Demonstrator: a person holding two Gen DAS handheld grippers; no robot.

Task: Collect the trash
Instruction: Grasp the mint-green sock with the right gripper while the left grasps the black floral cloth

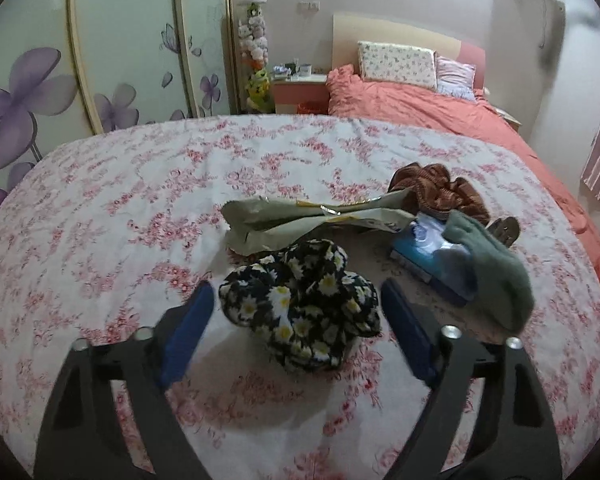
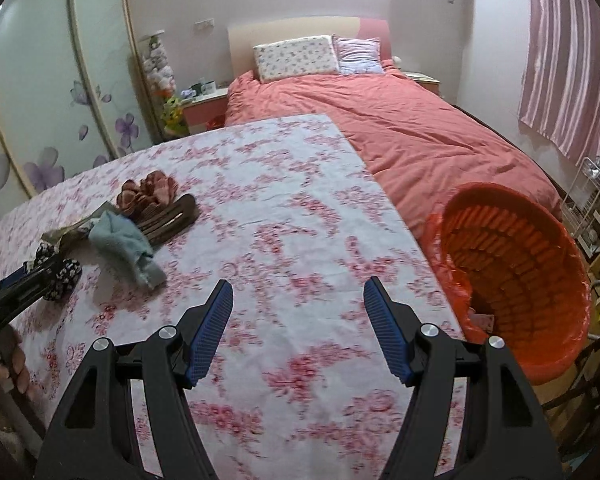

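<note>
A black daisy-print fabric scrunchie (image 1: 300, 312) lies on the floral tablecloth (image 1: 120, 220). My left gripper (image 1: 297, 285) stands open around it, a blue pad close on each side without visibly pressing. Behind it lie a crumpled beige wrapper (image 1: 312, 220), a blue packet (image 1: 424, 252), a grey-green sock (image 1: 492, 268), a brown scrunchie (image 1: 440, 188) and a brown hair clip (image 1: 506, 230). My right gripper (image 2: 299, 282) hangs open over bare tablecloth (image 2: 300, 220) with nothing between its fingers. An orange basket (image 2: 520, 272) lined with an orange bag stands off the table's right edge.
A bed with a coral duvet (image 2: 400, 120) and pillows lies beyond the table. A wardrobe with purple flower doors (image 1: 40, 92) fills the left. A person's hand (image 2: 16, 360) holds the left gripper's handle. Striped curtains (image 2: 568, 60) hang at the right.
</note>
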